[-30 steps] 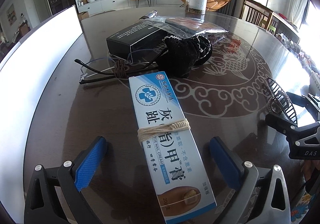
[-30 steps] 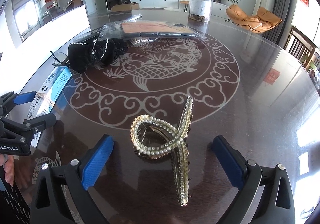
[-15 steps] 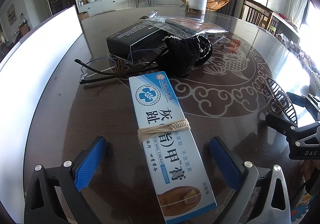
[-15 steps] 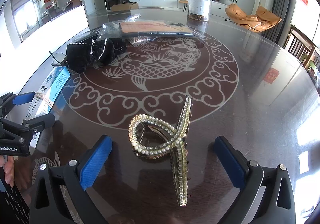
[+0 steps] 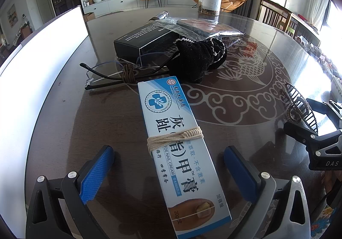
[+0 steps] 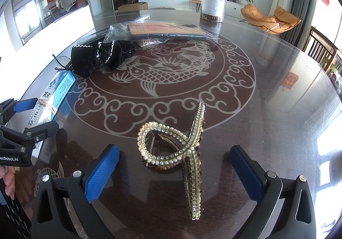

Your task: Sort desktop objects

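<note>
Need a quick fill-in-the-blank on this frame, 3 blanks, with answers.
1. The cream box between the open left gripper fingers is tied with pale ____.
2. The open right gripper straddles a pearl-studded hair ____.
3. The glasses lie in front of a ____ box.

Answers: string; claw clip; black
</note>
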